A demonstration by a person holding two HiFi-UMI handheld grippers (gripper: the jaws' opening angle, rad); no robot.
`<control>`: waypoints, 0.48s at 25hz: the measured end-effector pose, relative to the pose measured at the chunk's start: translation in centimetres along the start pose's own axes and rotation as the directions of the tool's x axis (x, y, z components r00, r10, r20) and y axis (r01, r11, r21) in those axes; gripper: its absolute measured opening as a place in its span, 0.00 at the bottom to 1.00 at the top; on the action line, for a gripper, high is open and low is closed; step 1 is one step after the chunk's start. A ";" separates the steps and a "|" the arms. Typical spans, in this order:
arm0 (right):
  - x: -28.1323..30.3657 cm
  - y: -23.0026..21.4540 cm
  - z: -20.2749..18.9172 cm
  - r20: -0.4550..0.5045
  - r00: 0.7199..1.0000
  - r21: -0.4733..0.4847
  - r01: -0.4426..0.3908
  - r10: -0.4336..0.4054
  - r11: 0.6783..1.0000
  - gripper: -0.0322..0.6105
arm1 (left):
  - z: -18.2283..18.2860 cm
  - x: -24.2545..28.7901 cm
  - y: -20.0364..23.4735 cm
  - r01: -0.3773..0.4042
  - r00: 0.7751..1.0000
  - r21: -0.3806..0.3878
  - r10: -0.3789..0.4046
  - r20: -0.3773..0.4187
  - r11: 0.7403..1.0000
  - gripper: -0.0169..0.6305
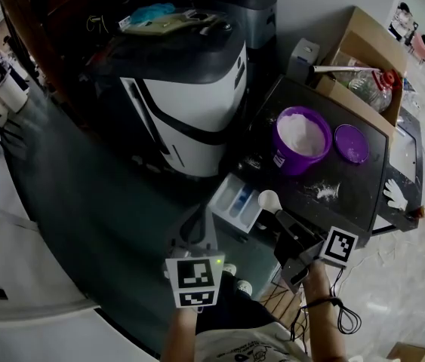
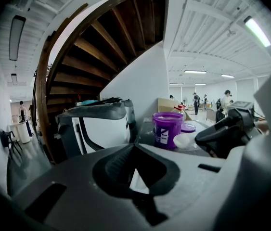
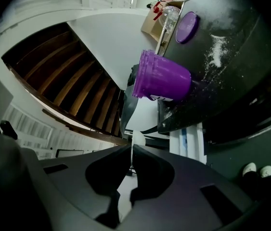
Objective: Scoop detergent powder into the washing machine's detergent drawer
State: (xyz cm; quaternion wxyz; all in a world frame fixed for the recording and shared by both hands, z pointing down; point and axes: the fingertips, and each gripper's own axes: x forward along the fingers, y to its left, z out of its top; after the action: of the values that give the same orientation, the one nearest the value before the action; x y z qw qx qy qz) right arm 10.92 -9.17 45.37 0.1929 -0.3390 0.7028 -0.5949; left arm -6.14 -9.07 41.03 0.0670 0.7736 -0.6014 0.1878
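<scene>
The purple detergent tub (image 1: 301, 138) stands open on the black table (image 1: 363, 194), full of white powder; its lid (image 1: 351, 143) lies to its right. The washing machine's detergent drawer (image 1: 236, 202) is pulled out below the table's near corner. My right gripper (image 1: 278, 216) is shut on the handle of a white scoop (image 1: 270, 200), whose bowl hovers just right of the drawer. In the right gripper view the scoop handle (image 3: 136, 139) shows between the closed jaws of the right gripper (image 3: 129, 150), with the tub (image 3: 164, 76) beyond. My left gripper (image 1: 197, 232) (image 2: 134, 147) is shut with nothing seen in it, left of the drawer.
The white and black washing machine (image 1: 189, 89) fills the middle. Spilled powder (image 1: 327, 192) lies on the table. A cardboard box (image 1: 363, 59) with a bottle stands behind the table. A wooden spiral stair (image 2: 92, 47) rises behind the machine.
</scene>
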 end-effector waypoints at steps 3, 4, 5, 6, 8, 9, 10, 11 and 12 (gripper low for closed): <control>0.2 -0.9 -0.2 0.001 0.998 -0.052 0.057 -0.057 0.997 0.08 | -0.6 0.4 0.0 0.009 1.000 0.000 -0.009 -0.010 1.000 0.03; 0.3 -1.2 -0.3 0.001 0.997 -0.064 0.073 -0.073 0.995 0.08 | -0.7 0.5 0.0 0.012 1.000 -0.001 -0.012 -0.013 1.000 0.03; 0.4 -1.5 -0.4 0.001 0.996 -0.073 0.087 -0.088 0.993 0.08 | -0.9 0.6 0.1 0.016 1.000 -0.002 -0.016 -0.014 1.000 0.03; 0.4 -1.8 -0.5 0.001 0.995 -0.084 0.104 -0.104 0.991 0.08 | -1.1 0.8 0.1 0.020 1.000 -0.003 -0.020 -0.016 1.000 0.03; 0.5 -2.5 -0.6 0.005 0.989 -0.113 0.148 -0.148 0.982 0.08 | -1.5 1.0 0.2 0.025 0.999 -0.002 -0.026 -0.021 1.000 0.03; 0.4 -2.9 -0.7 0.008 0.984 -0.129 0.177 -0.177 0.976 0.08 | -1.7 1.1 0.2 0.028 0.999 -0.002 -0.028 -0.025 1.000 0.03; 0.4 -3.3 -0.7 0.011 0.979 -0.143 0.201 -0.201 0.969 0.08 | -1.9 1.2 0.2 0.030 0.999 -0.002 -0.030 -0.028 1.000 0.03; 0.6 -3.5 -0.8 0.013 0.978 -0.155 0.209 -0.210 0.966 0.08 | -2.1 1.3 0.2 0.032 0.999 -0.003 -0.032 -0.031 0.999 0.03; 0.8 -3.5 -1.0 0.012 0.979 -0.167 0.203 -0.204 0.965 0.08 | -2.3 1.4 0.2 0.034 0.999 -0.004 -0.034 -0.033 0.999 0.03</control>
State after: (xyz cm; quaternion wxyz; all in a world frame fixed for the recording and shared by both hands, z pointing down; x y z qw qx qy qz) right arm 10.56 -9.29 49.08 0.0998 -0.4229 0.7121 -0.5514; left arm -6.53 -9.63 43.61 0.0817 0.7803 -0.5875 0.1985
